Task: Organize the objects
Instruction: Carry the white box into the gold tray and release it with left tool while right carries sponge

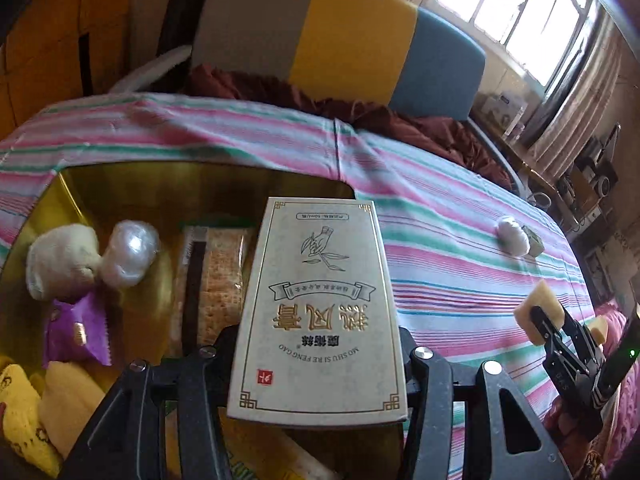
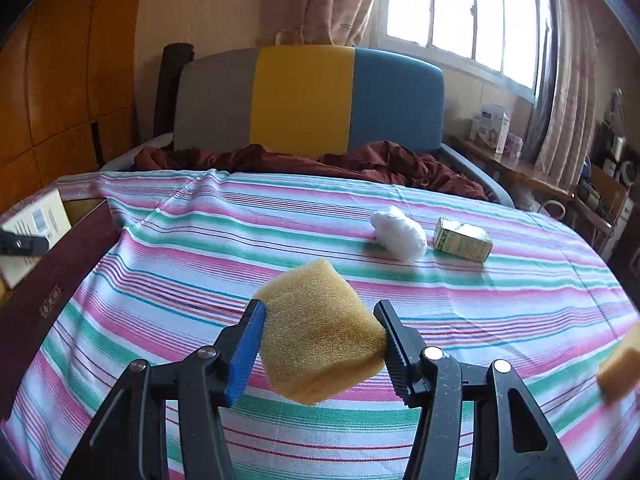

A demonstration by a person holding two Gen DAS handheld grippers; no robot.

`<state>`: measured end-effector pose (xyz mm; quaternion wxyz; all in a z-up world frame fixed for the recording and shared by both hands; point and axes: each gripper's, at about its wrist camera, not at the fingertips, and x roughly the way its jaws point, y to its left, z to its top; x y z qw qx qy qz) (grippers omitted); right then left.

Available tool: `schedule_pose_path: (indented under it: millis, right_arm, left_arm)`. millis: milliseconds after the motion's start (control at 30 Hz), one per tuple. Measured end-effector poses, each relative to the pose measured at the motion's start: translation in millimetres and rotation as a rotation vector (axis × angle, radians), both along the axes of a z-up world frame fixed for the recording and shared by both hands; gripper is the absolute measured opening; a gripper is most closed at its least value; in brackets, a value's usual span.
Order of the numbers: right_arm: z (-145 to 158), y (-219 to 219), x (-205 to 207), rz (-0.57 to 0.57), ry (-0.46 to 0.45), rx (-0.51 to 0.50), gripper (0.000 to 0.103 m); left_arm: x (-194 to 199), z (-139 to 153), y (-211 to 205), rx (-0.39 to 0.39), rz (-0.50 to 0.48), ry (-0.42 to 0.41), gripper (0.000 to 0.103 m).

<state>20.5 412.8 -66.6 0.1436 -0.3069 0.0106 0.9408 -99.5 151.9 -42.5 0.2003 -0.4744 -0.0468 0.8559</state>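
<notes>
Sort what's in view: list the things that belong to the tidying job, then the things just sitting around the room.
Part of the job:
- cream box in the left gripper
- sponge in the right gripper
- gold tin holding snacks
- white bundle and small green box on the striped sheet

Just around:
- headboard
- red blanket
- curtains

Sponge piece [image 2: 618, 372] cut by right edge, blurred; maybe 2nd sponge.

Cream box [image 1: 320, 316] above gold tin [image 1: 120, 184]; yellow sponge [image 2: 320, 332] aloft
</notes>
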Motion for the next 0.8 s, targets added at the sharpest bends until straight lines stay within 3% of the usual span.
schedule_pose_path:
  millis: [100,267,533,800]
  right_arm:
    - [-1,2,1,-0.009,0.002,-0.010,0.057]
    - [-3,-2,0,-0.001,-0.006,0.006,0.057]
    - [0,-11,1,0.024,-0.019,0.001,0.057]
    - [14,-33,6,0.076,0.024,-0.145,0.057]
  left_arm:
    - [-10,-5,-1,0.048,0.021,-0.057,0.054]
    - [-26,-5,-3,0.064,0.070,-0.074,0.064]
    - [3,11,-20,0.058,0.066,0.009,0.065]
    - [34,21,-48,0.024,0.053,0.085,0.065]
